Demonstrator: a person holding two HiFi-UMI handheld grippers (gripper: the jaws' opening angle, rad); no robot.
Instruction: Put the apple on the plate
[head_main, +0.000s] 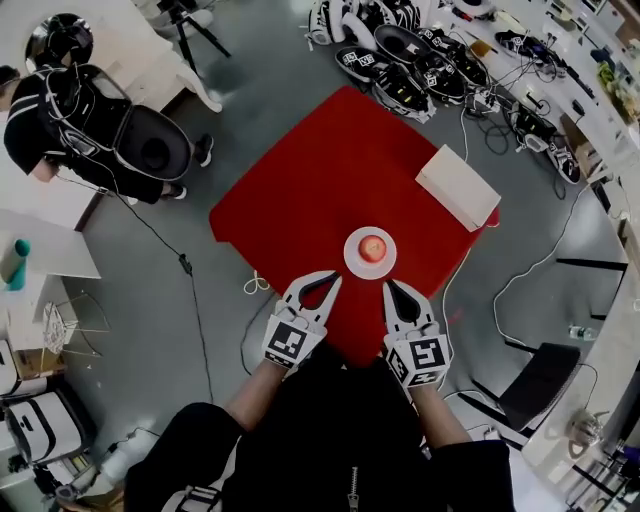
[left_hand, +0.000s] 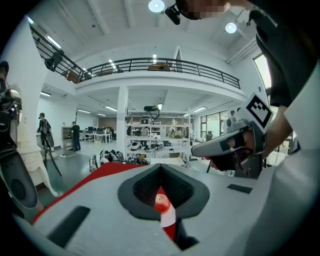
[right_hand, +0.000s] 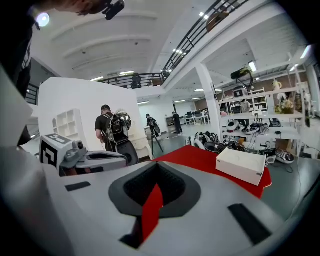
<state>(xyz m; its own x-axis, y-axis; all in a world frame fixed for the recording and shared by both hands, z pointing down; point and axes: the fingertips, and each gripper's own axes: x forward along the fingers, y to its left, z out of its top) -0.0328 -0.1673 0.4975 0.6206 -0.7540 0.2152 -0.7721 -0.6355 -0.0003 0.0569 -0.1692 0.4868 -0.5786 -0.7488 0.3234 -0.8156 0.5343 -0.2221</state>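
Observation:
The red apple (head_main: 372, 248) lies on a small white plate (head_main: 352, 262) near the front edge of the red table (head_main: 320, 180). My left gripper (head_main: 335, 278) hovers just left of the plate, shut and holding nothing. My right gripper (head_main: 390, 286) hovers just in front of the plate to its right, also shut and empty. In the left gripper view the apple (left_hand: 161, 201) and the plate (left_hand: 169, 218) show through the slit under the shut left gripper (left_hand: 160, 166), with the right gripper (left_hand: 200, 149) alongside. The right gripper view shows only red cloth beneath the shut right gripper (right_hand: 157, 165).
A white box (head_main: 458, 187) lies at the table's right corner, also visible as the white box (right_hand: 242, 165). A person with a backpack (head_main: 90, 120) stands at the far left. Gear and cables (head_main: 420, 60) cover the floor behind the table. A black chair (head_main: 540, 380) stands at the right.

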